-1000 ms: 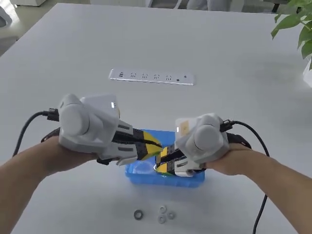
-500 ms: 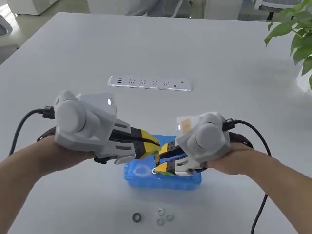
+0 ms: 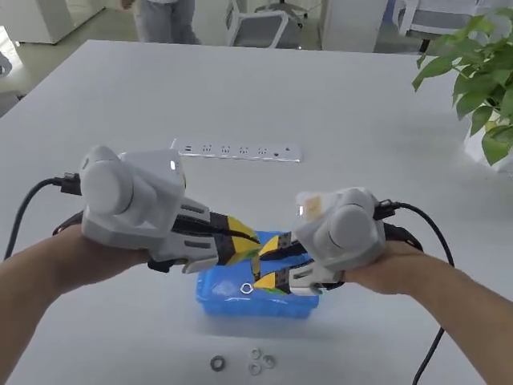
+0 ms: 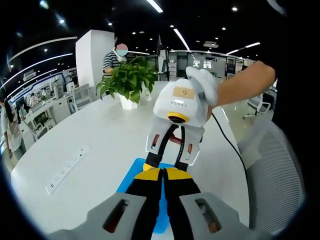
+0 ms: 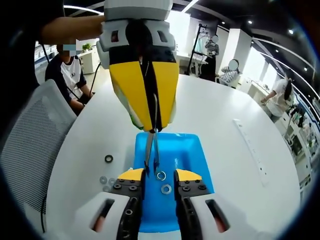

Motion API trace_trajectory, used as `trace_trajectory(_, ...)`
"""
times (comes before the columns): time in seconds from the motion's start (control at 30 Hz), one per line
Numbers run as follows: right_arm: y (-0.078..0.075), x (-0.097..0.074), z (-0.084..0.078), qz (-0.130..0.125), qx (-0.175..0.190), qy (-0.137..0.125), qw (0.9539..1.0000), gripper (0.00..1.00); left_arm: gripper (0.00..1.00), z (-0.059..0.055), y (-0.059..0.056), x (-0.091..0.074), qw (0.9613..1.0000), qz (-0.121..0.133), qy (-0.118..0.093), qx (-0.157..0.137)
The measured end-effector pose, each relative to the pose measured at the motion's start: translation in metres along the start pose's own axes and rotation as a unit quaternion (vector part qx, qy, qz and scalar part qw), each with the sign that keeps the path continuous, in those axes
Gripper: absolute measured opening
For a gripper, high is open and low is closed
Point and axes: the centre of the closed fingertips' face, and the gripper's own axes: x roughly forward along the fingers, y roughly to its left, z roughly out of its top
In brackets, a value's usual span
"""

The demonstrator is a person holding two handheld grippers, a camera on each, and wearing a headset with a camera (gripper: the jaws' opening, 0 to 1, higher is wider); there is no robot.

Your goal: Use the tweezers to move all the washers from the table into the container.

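Fingers of my left gripper [image 5: 152, 125] clamp one pair of tweezers [image 5: 151, 150]; my right gripper [image 5: 160, 176] holds its own apart. Two washers [image 5: 166, 189] inside the container [image 5: 192, 150], four washers [image 3: 256, 362] by the table's [image 3: 361, 120] near edge.

Left gripper [image 3: 250, 241] — jaws clamped on the tweezers [image 5: 151, 145], pointing toward the right one. Right gripper [image 3: 266, 263] — jaws parted, pointing back at it, tips nearly meeting.

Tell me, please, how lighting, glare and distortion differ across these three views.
Head view: soft, even light, faint shadow under the blue container. Left gripper view: fisheye curves the table edge; ceiling strips glare. Right gripper view: bright glare beside the left gripper; tweezers look sharp.
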Motion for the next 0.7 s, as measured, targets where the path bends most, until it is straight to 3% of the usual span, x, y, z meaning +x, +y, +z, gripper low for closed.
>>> trace_trajectory(0.33,0.01,-0.019,0.0,-0.022,0.013,-0.003,0.9997,0.26,0.05,0.011,-0.013,-0.004,1.0,-0.004,-0.005,0.005)
trace_trajectory(0.7,0.02,-0.039,-0.01,-0.044,0.047,-0.005,0.9979,0.3,0.05,0.012,-0.028,-0.01,0.9999,-0.013,-0.002,0.009)
